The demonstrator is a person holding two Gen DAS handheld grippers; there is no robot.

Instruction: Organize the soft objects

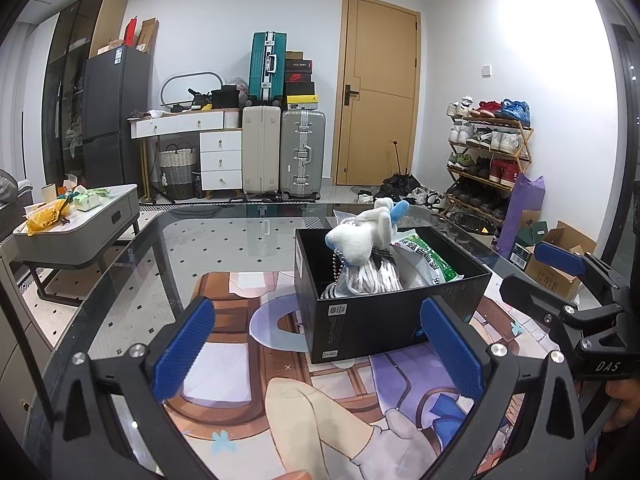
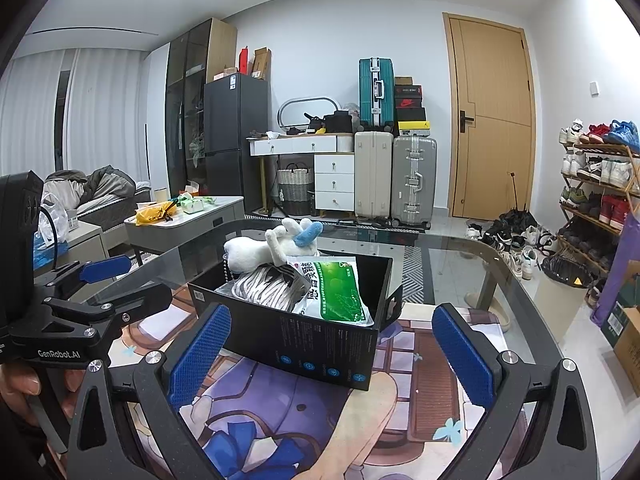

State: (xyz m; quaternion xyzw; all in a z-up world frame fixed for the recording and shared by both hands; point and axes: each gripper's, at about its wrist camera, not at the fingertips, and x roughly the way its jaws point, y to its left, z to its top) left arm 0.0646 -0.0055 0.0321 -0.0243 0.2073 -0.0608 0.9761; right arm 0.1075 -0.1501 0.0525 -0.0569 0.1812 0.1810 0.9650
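Observation:
A black open box [image 1: 372, 320] [image 2: 320, 344] stands on a printed mat [image 1: 248, 364] [image 2: 404, 384] on the glass table. In it lie a white plush toy with blue ears [image 1: 360, 236] [image 2: 276, 246], a striped black-and-white soft item [image 1: 368, 280] [image 2: 268, 288] and a green-and-white soft pack [image 1: 432, 264] [image 2: 340, 292]. My left gripper [image 1: 320, 352] is open and empty, just in front of the box. My right gripper [image 2: 332, 356] is open and empty, its fingers either side of the box's near corner. Each gripper also shows in the other's view, the right gripper [image 1: 560, 276] and the left gripper [image 2: 104, 280].
The glass table's [image 1: 224, 236] [image 2: 460, 256] curved edge runs left and far. A low grey side table [image 1: 80, 220] [image 2: 192, 216] with clutter stands left. Suitcases [image 1: 284, 152], a door [image 1: 380, 92], a shoe rack [image 1: 488, 160] and cardboard boxes [image 1: 560, 256] stand behind and right.

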